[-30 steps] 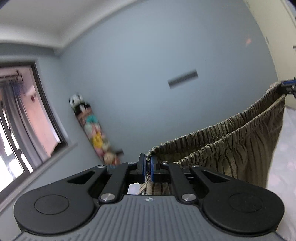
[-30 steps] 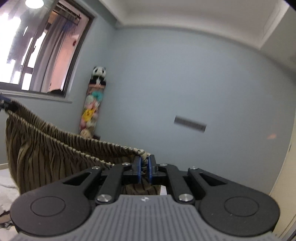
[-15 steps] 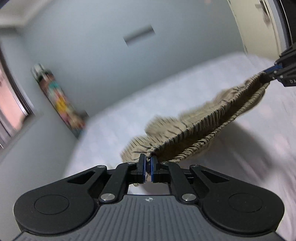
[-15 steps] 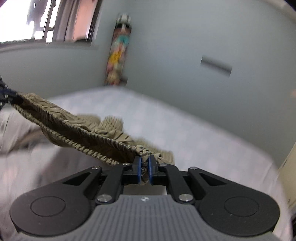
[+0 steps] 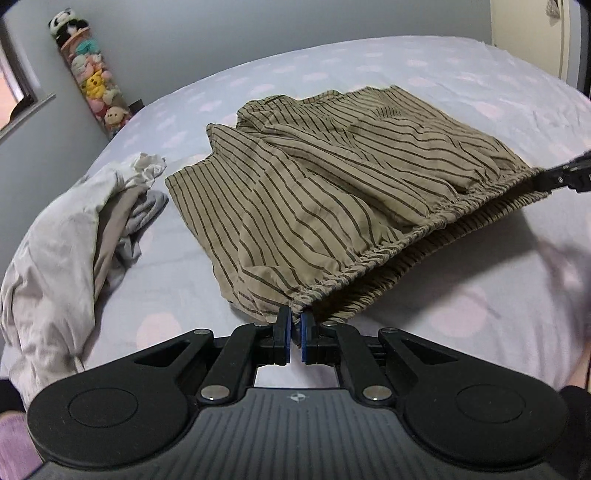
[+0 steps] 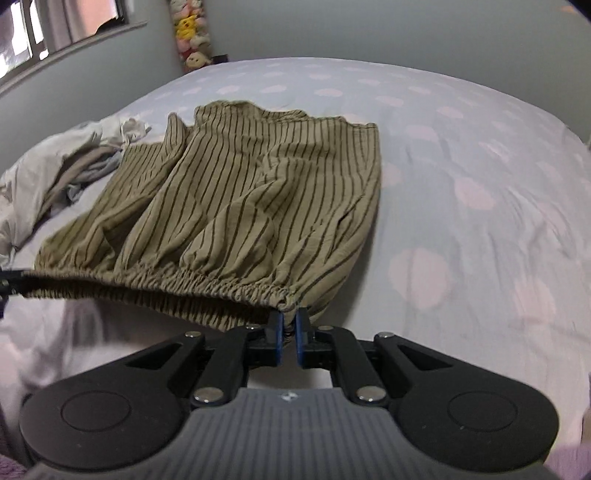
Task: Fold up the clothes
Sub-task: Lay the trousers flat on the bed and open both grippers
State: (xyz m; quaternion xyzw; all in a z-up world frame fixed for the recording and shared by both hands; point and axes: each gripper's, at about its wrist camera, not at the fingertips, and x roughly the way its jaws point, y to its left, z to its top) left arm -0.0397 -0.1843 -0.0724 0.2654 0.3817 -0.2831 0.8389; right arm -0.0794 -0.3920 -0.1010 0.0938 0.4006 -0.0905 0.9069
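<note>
Olive-brown striped shorts (image 5: 332, 177) (image 6: 243, 206) lie spread on the bed, legs pointing away from me. Their elastic waistband is stretched between my two grippers, a little above the sheet. My left gripper (image 5: 294, 319) is shut on the waistband's left corner. At the other corner my right gripper (image 6: 289, 317) is shut on the waistband; it also shows as a dark tip at the right edge of the left wrist view (image 5: 565, 177). The left gripper's tip shows at the left edge of the right wrist view (image 6: 7, 282).
A pile of pale grey and beige clothes (image 5: 74, 229) (image 6: 55, 170) lies on the bed left of the shorts. The bed sheet (image 6: 461, 184) is lilac with pale pink spots. A column of plush toys (image 5: 90, 79) stands by the wall, a window (image 6: 66, 26) beside it.
Both grippers came down from head height with the shorts hanging between them. The shorts now lie flat on the bed, waistband still pulled taut.
</note>
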